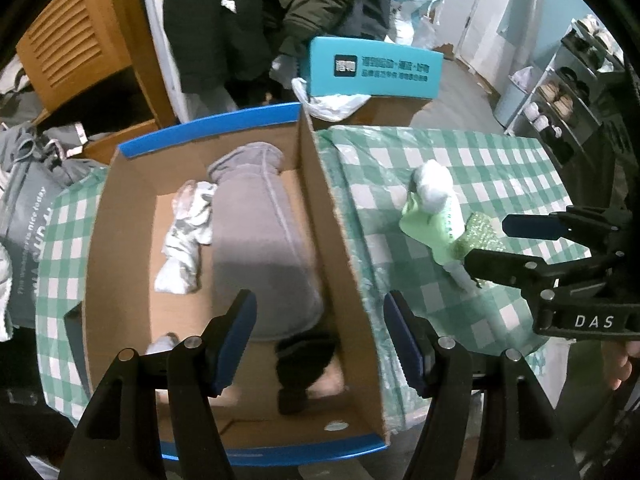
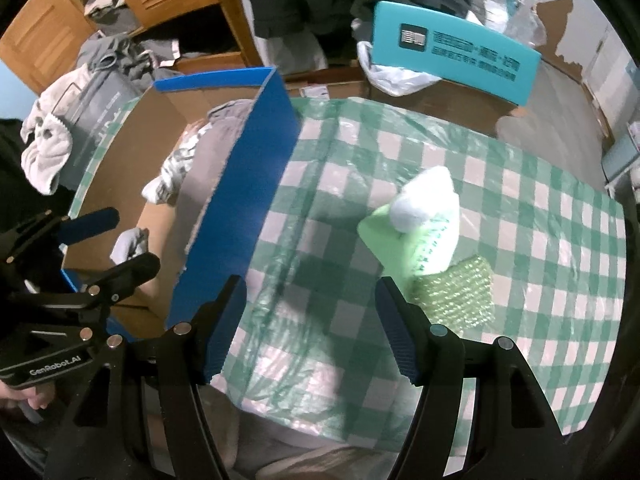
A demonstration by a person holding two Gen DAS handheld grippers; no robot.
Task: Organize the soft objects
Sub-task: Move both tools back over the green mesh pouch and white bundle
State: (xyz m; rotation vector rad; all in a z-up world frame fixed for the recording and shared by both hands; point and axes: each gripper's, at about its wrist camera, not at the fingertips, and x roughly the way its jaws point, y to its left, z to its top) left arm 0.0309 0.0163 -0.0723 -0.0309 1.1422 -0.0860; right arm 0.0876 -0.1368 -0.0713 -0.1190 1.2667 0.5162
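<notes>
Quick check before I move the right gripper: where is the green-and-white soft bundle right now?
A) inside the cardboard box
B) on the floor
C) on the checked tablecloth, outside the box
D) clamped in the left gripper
C: the green-and-white bundle lies on the checked tablecloth, right of the cardboard box; the left gripper and right gripper are both open and hold nothing.

Left gripper (image 1: 320,342), right gripper (image 2: 310,328): black frames, silver rivets, blue ribbed pads; white "DAS", "GenRobot.AI" lettering; bare skin behind.
</notes>
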